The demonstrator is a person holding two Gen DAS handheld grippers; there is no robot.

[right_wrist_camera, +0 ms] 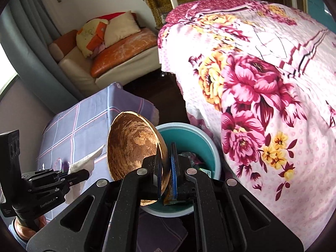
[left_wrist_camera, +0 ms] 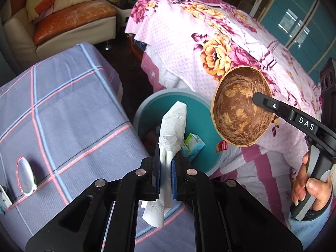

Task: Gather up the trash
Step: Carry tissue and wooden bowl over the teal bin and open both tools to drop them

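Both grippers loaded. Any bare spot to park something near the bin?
Plaid cloth is mostly bare between its far edge and the oval item near the front. Bedspread top is bare. Bin already holds a carton and is crowded by tissue and shell.

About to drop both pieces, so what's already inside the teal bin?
Inside the teal bin a small green-and-white carton lies against the wall, with dark crumpled scraps beside it. The held tissue and coconut shell cover the rest of the bottom.

Round teal plastic bin: near rim hidden behind gripper frame.
Contents of bin: mostly hidden, too dim to name.
Flat white oval object: unidentifiable.
Crumpled white tissue: middle hidden between pads.
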